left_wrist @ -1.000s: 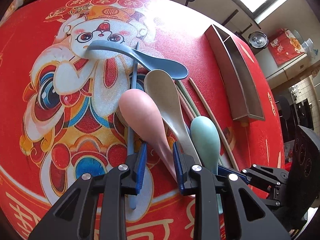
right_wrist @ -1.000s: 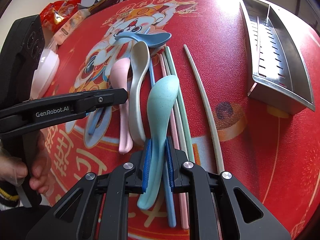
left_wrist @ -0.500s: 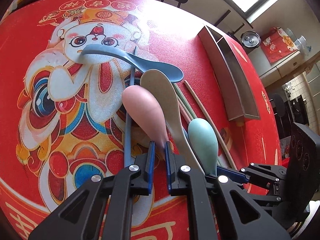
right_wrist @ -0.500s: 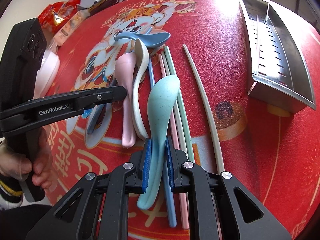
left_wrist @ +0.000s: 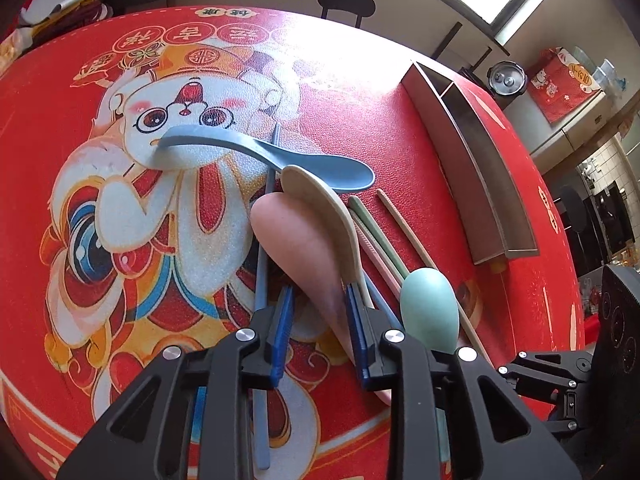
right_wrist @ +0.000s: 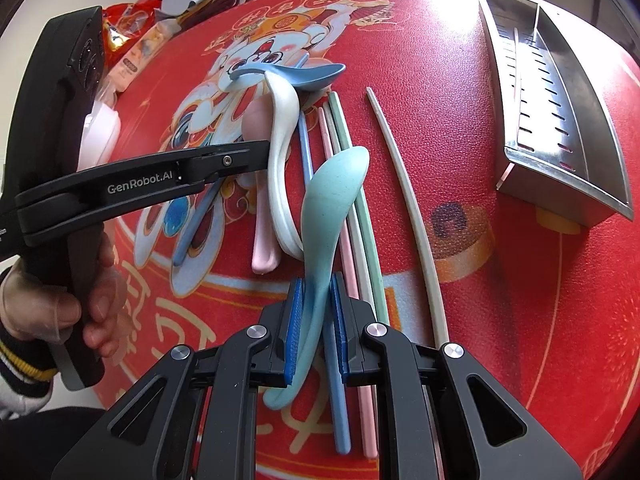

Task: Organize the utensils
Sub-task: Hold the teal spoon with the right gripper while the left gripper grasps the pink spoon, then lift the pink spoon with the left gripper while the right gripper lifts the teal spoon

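A: L gripper (left_wrist: 320, 332) status?
B: Jaws opening. Pink spoon (left_wrist: 298, 248) between pads, right pad touching its edge, left pad clear, so not clamped. Bowl pointing ahead of tips, handle running back under right finger.
A: R gripper (right_wrist: 314, 328)?
B: Pinched tight on teal spoon (right_wrist: 332, 200) at the handle, bowl raised ahead of tips, above the chopsticks (right_wrist: 352, 184).
A: Rest of the pile?
B: Beige spoon (left_wrist: 324, 208) just right of pink one, overlapping it. Blue spoon (left_wrist: 280, 156) lying crosswise ahead of both. Blue chopstick (left_wrist: 262, 280) just left of L tips, running back under left finger. Lone beige chopstick (right_wrist: 404, 184) right of R tips, apart from the bundle.
A: Holder?
B: Steel utensil tray (right_wrist: 560, 120) far ahead-right of R gripper, on red tablecloth (right_wrist: 500, 300), one stick visible inside. Hand (right_wrist: 60, 304) on L gripper handle, seen in right-wrist view.
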`<state>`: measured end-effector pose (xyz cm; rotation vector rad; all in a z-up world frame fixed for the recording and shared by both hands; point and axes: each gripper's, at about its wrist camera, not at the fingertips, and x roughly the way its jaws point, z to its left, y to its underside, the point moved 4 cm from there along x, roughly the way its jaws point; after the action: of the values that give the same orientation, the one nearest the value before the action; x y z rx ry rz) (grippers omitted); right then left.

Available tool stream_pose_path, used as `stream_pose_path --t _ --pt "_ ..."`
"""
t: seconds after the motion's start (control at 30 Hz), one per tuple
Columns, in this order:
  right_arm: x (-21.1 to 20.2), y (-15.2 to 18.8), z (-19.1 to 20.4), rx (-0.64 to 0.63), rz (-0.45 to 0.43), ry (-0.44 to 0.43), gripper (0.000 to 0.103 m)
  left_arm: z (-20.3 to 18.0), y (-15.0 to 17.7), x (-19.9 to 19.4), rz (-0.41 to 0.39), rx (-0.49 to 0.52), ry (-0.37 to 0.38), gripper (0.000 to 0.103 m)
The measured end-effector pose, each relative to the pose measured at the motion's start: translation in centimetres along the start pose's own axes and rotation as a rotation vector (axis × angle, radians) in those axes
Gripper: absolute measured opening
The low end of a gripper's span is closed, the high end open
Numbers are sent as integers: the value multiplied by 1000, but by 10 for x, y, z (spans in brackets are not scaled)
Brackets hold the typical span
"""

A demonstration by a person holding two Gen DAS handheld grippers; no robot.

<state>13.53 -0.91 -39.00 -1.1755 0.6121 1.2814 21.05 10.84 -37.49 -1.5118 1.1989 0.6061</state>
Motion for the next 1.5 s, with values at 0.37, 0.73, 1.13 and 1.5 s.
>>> stream_pose_path --t 0.37,0.73,1.13,1.5 --pt "0 1 -1 2 5 -3 15 -6 -1 1 50 101 -32 7" --pt "0 0 -4 24 5 -14 14 4 43 -18 88 144 -9 7" --pt "2 -2 1 6 23 21 14 7 45 -18 55 71 17 7" --pt "4 -9 -3 68 33 -3 14 7 56 -29 71 66 3 6"
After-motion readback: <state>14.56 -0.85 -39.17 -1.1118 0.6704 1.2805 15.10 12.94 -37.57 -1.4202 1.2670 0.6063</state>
